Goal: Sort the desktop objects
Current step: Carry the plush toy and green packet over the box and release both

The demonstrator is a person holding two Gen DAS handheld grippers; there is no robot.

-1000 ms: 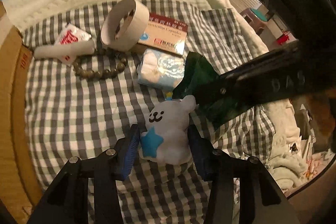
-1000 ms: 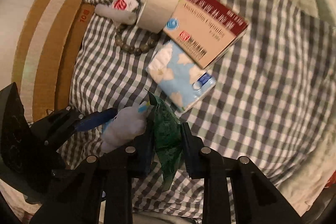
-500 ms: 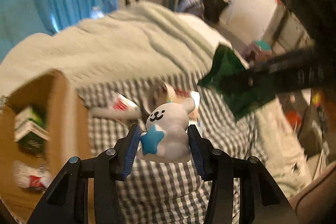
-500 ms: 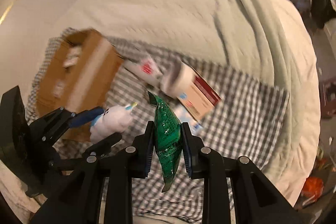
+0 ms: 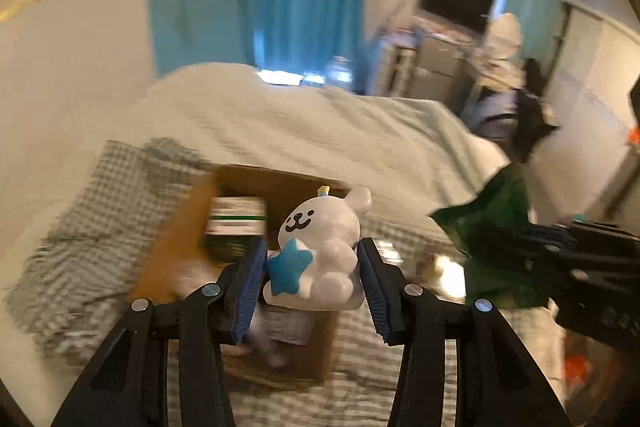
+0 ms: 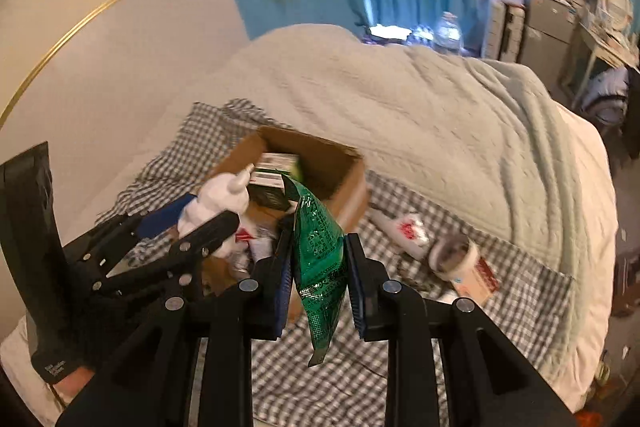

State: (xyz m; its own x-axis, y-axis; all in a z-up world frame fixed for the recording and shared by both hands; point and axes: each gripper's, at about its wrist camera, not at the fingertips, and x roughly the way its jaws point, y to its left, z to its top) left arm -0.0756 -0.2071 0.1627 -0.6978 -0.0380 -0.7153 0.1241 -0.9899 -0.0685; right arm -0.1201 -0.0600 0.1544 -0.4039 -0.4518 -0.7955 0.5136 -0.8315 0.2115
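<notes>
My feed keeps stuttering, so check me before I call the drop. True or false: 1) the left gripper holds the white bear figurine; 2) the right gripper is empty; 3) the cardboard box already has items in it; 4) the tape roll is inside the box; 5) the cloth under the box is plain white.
1) True: the left gripper clamps the white bear figurine.
2) False: the right gripper pinches a green snack packet.
3) True: the cardboard box holds a green-and-white carton and other items.
4) False: the tape roll lies on the checked cloth, outside the box.
5) False: it is grey-and-white checked.
</notes>
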